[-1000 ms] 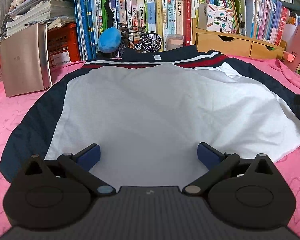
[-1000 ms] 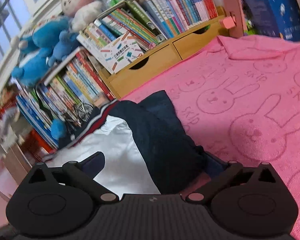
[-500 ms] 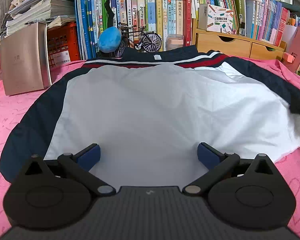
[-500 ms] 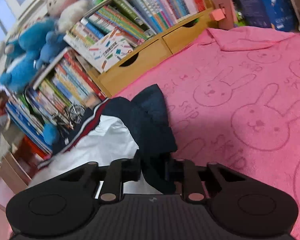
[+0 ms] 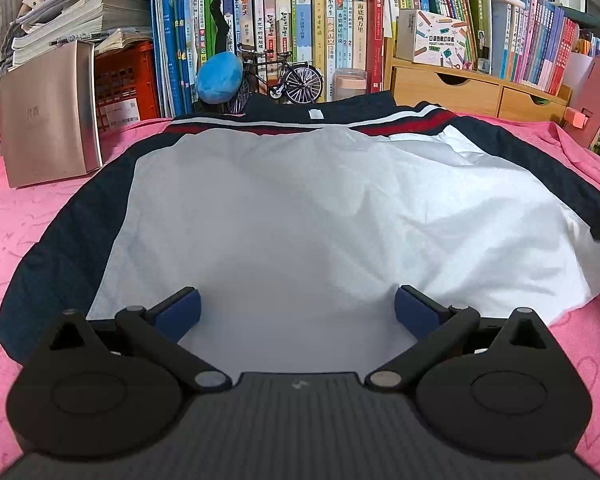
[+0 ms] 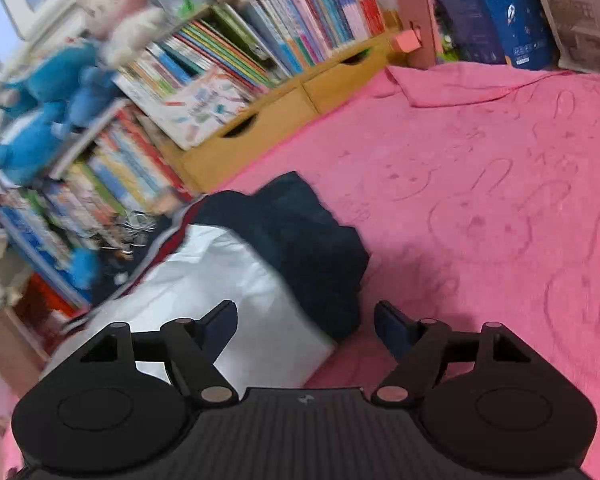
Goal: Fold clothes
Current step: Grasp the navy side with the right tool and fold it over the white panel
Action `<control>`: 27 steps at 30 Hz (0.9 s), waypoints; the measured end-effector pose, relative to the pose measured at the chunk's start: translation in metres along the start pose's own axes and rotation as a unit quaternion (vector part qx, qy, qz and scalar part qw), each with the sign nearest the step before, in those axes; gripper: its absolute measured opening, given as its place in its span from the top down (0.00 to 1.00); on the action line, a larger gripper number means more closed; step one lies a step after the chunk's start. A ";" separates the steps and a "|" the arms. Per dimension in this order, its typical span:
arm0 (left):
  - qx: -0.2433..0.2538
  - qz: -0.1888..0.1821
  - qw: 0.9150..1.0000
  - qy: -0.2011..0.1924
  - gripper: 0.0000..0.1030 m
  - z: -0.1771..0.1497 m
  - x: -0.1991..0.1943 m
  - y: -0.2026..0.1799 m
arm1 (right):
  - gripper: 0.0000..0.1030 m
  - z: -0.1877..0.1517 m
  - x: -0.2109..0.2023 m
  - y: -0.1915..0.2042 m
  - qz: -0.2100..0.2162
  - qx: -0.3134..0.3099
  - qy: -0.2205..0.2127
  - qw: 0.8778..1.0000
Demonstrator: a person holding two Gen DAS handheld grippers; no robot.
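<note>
A white jacket (image 5: 300, 216) with navy sleeves and a red and white stripe lies spread, back up, on the pink towel (image 5: 32, 216). My left gripper (image 5: 298, 306) is open and empty, low over the jacket's near hem. In the right wrist view the jacket's right navy sleeve (image 6: 312, 240) lies bunched over the white panel (image 6: 220, 280). My right gripper (image 6: 306, 320) is open and empty just in front of the sleeve, its jaws on either side of the sleeve's end without holding it.
Books (image 5: 300, 32) line the back, with a toy bicycle (image 5: 284, 80), a blue plush ball (image 5: 219, 78) and wooden drawers (image 5: 480, 88). A tan box (image 5: 48, 112) stands at the left. Plush toys (image 6: 60, 80) sit on the shelf. Pink towel (image 6: 500, 200) stretches right.
My right gripper closed on the navy sleeve, carried it inward onto the white panel, then opened and let it go. The left gripper has stayed still and open.
</note>
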State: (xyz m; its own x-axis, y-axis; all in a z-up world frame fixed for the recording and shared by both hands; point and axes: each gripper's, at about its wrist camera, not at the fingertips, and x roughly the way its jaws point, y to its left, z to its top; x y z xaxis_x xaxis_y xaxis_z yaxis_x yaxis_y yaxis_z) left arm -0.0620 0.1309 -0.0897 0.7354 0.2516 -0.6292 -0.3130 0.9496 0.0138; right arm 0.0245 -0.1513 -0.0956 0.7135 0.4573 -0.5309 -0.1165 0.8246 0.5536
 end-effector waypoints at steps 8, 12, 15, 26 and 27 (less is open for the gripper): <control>0.001 0.000 1.000 0.000 0.00 0.000 -0.001 0.001 | 0.64 0.012 0.028 -0.004 0.024 0.104 0.009 0.994; 0.001 -0.001 1.000 0.000 0.00 0.000 -0.001 0.002 | 0.84 0.019 0.030 -0.036 0.029 0.210 -0.014 0.977; 0.002 0.000 1.000 0.000 0.00 0.000 -0.001 0.003 | 0.85 0.015 0.030 -0.049 0.032 0.241 -0.027 0.970; 0.003 -0.002 1.000 0.000 0.00 -0.001 -0.001 0.006 | 0.77 0.018 0.032 -0.047 0.010 0.205 -0.051 0.977; 0.003 -0.002 1.000 0.000 0.00 -0.001 0.000 0.006 | 0.66 0.018 0.030 -0.042 0.017 0.194 -0.048 0.980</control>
State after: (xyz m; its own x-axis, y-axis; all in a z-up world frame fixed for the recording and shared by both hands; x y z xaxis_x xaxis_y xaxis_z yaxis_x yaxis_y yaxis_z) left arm -0.0647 0.1366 -0.0900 0.7361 0.2484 -0.6297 -0.3073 0.9515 0.0160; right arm 0.0628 -0.1786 -0.1234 0.7774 0.4330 -0.4562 0.1181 0.6120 0.7820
